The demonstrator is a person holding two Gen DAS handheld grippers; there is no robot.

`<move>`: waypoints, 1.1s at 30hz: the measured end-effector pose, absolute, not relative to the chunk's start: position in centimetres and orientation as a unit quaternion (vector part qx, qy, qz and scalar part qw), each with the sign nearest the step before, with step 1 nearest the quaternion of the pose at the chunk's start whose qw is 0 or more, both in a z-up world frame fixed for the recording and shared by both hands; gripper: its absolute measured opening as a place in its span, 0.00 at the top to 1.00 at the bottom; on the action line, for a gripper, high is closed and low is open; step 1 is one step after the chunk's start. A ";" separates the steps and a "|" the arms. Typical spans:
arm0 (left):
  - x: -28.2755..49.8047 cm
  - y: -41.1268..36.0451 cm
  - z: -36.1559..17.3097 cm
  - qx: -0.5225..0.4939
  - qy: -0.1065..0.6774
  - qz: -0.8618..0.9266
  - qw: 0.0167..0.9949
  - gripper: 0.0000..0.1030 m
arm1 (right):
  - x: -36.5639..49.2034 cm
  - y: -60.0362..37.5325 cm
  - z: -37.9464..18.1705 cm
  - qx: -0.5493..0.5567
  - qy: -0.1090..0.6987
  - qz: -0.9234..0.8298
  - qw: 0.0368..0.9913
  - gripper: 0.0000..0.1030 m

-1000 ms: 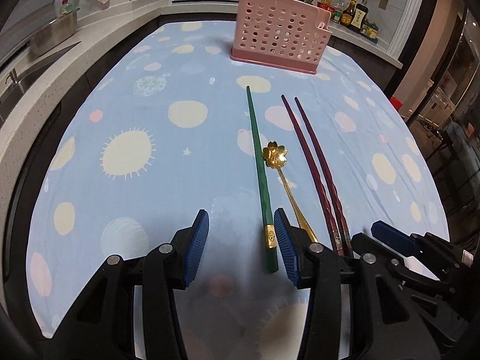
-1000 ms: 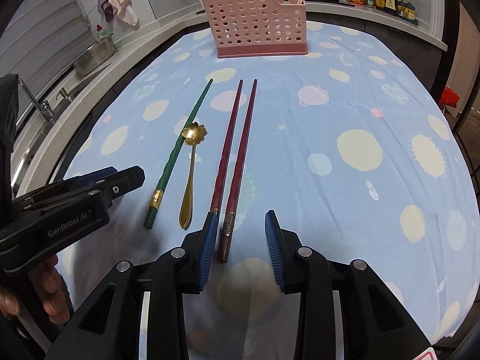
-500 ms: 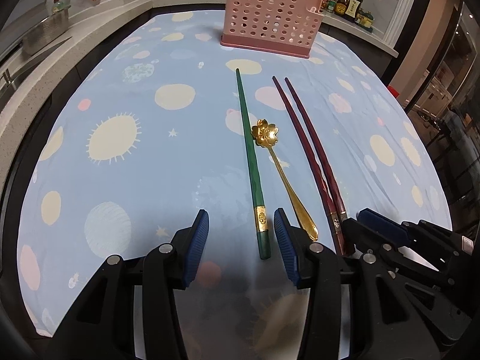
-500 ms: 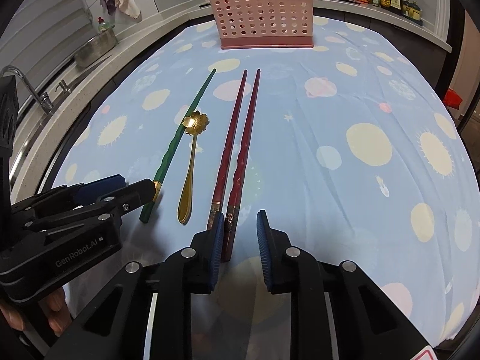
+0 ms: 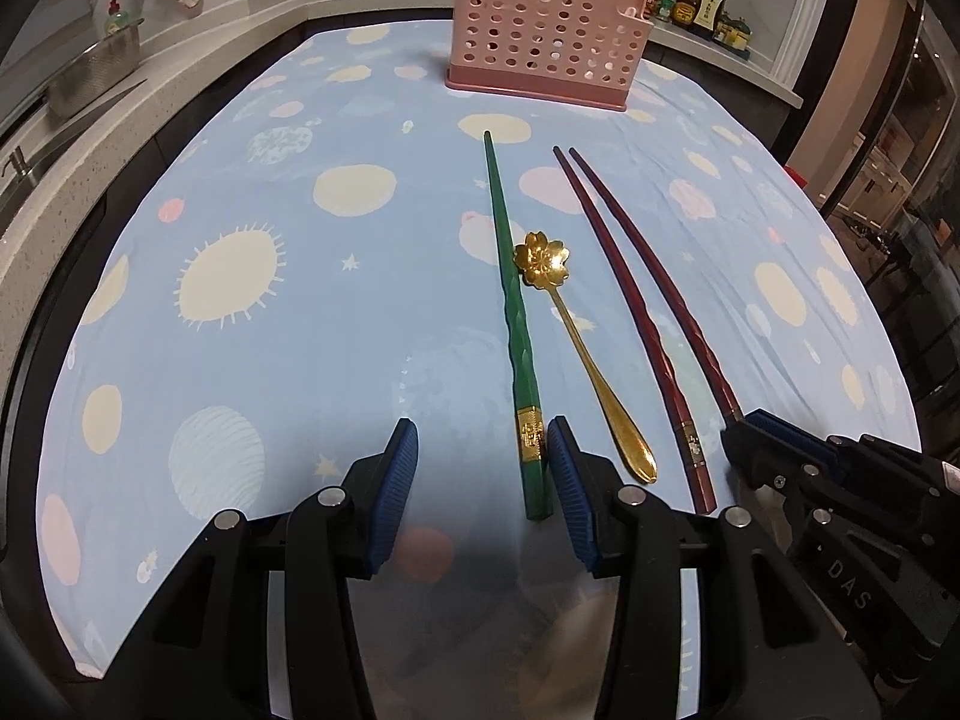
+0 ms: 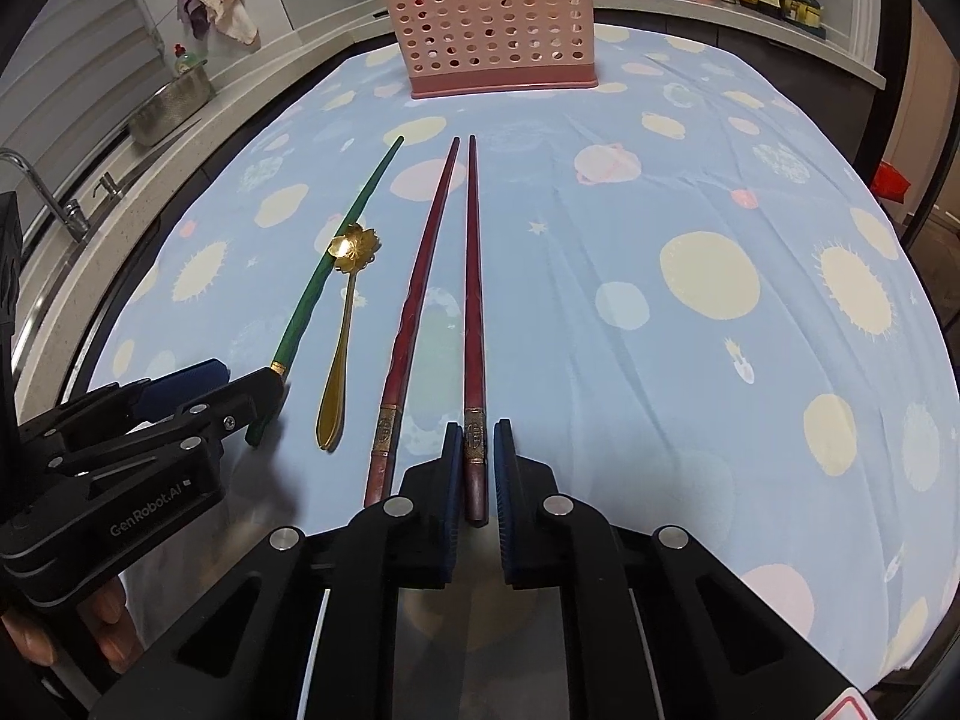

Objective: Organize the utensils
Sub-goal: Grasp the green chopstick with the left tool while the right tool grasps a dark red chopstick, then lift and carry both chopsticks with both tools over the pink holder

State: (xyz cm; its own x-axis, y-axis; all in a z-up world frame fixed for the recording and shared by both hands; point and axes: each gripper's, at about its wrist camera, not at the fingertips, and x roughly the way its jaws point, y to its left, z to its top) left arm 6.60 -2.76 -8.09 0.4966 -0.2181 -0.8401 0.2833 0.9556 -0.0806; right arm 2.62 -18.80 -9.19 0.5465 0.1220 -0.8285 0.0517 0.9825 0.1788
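A green chopstick [image 5: 515, 324] lies on the blue spotted cloth, its butt end between the fingers of my open left gripper [image 5: 483, 468], close to the right finger. A gold flower spoon [image 5: 576, 348] and two dark red chopsticks [image 5: 636, 324] lie to its right. In the right wrist view my right gripper [image 6: 477, 468] has closed to a narrow gap around the butt of the right red chopstick [image 6: 473, 312], which still lies flat; the other red chopstick [image 6: 414, 300] is just left. A pink perforated utensil holder [image 6: 486, 24] stands at the far end.
The cloth-covered table [image 5: 240, 276] drops off at both sides. A worktop with a sink and metal basket [image 6: 168, 108] runs along the left. A stove with pans and sauce bottles [image 5: 696, 0] is behind the holder.
Both grippers moved forward along the utensils. My right gripper's fingers narrowed from wide open to nearly touching the right red chopstick. My left gripper stayed open around the green chopstick's end.
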 end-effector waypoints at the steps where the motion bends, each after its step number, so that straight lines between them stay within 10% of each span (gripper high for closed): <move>1: 6.6 -2.7 -8.1 0.034 0.480 -0.146 0.865 0.60 | 2.6 -18.8 -9.2 0.093 0.475 0.021 0.875 0.92; 11: 6.8 -1.6 -8.1 0.027 0.477 -0.143 0.867 0.91 | 2.4 -19.0 -9.2 0.098 0.474 0.021 0.875 0.94; 33: 6.9 -0.4 -7.0 -0.004 0.477 -0.155 0.865 0.93 | 1.6 -20.7 -7.4 0.122 0.455 0.011 0.882 0.94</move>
